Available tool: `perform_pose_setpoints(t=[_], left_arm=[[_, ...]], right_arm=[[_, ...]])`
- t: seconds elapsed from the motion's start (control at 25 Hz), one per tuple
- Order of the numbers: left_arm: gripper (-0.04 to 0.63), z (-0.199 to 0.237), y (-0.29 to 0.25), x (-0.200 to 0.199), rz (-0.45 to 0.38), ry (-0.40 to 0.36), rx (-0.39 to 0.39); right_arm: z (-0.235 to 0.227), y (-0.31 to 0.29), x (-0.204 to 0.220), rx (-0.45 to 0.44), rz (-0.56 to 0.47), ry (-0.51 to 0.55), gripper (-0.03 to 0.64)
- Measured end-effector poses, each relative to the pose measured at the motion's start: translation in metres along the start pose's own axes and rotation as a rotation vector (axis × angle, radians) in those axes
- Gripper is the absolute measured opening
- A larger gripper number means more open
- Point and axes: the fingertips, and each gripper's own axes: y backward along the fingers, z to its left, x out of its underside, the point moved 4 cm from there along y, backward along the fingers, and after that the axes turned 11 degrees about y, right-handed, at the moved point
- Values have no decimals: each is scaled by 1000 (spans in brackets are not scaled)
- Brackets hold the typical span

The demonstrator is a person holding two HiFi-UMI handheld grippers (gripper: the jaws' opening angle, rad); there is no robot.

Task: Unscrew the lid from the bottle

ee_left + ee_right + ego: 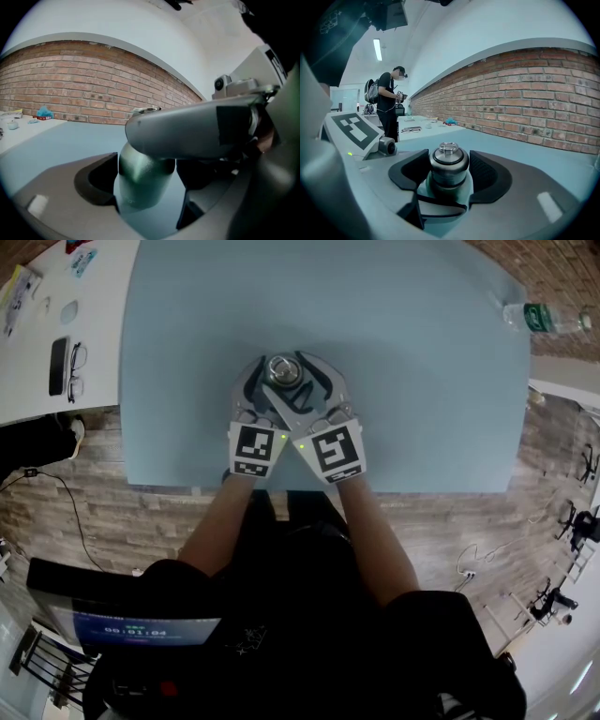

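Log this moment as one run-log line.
bottle upright on table | lid on | left gripper around bottle | right gripper around lid | grip contact unclear

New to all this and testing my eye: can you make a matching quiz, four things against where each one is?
1 silver lid
2 green bottle body
3 glasses
4 clear plastic bottle

A on the white table
B between the left gripper's jaws
C by the blue table's far right corner
D between the right gripper's jaws

Pairs: 1-D, 2-B, 3-A, 4-C
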Motion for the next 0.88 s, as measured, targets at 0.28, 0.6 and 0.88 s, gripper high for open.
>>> perform_pose_setpoints(t=[0.28, 0.6, 0.88], left_arm=[[364, 2, -2, -3, -1, -10, -1], [359, 1, -3, -3, 0, -12, -1], [359, 1, -3, -3, -1, -12, 3]], right_arm=[[0, -1, 1, -2, 3, 5, 276], [0, -3, 0, -5, 7, 34, 268], [0, -2, 0, -11, 4, 40, 267]])
